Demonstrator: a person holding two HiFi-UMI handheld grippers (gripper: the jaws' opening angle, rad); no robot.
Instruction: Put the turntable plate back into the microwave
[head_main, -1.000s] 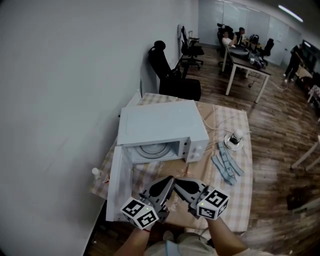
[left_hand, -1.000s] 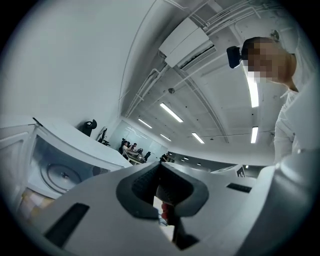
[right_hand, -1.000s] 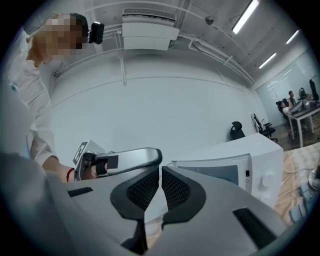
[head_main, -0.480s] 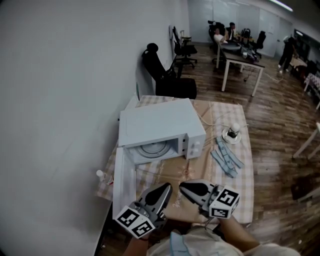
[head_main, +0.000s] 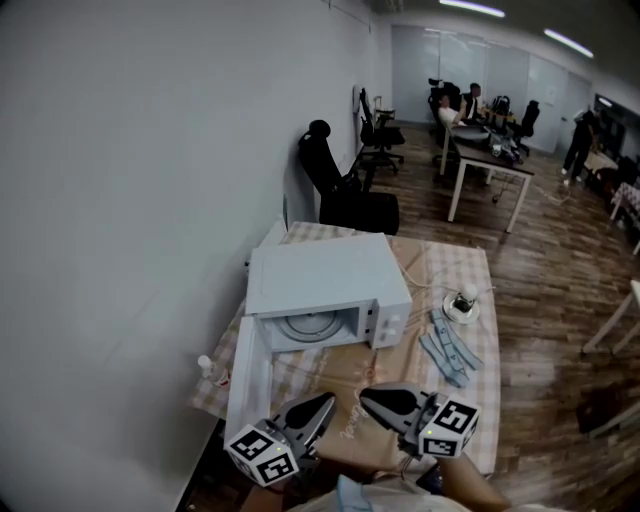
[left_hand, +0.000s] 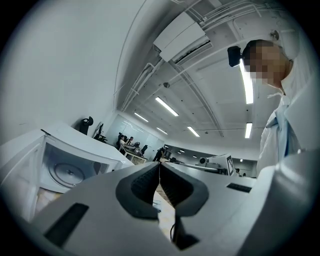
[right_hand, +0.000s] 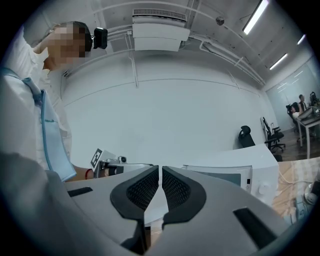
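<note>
1. White wall (head_main: 130, 200) fills the 9 o'clock side of the head view.
2. Table (head_main: 470, 270) has a checked cloth and a tan sheet (head_main: 395, 360) laid over the middle.
3. White microwave (head_main: 320, 275) sits on the table against the wall. Controls are at the 3 o'clock side of the cavity.
4. Black office chair (head_main: 345, 180) is at 12 o'clock of the microwave, just behind the table.
5. Microwave door (head_main: 250, 375) is swung fully open and hangs out toward 7 o'clock.
6. Left gripper (head_main: 325, 402) is at 6 o'clock of the microwave, off the table's near edge. Its jaws are clenched with nothing between them, confirmed in the left gripper view (left_hand: 159, 167).
7. Right gripper (head_main: 368, 398) is just beside the left one, at its 3 o'clock. Jaws are closed to a hairline and empty, per the right gripper view (right_hand: 160, 172).
8. Turntable plate (head_main: 305, 327) lies flat on the cavity floor inside the microwave. It also shows in the left gripper view (left_hand: 67, 172).
9. Grey-blue strips (head_main: 450, 345) lie on the cloth at 4 o'clock of the microwave.
10. Small white item on a saucer (head_main: 463, 303) is at 3 o'clock of the microwave; type can't be made out.
11. Small white bottle (head_main: 205, 365) is at the table edge, 8 o'clock of the microwave.
</note>
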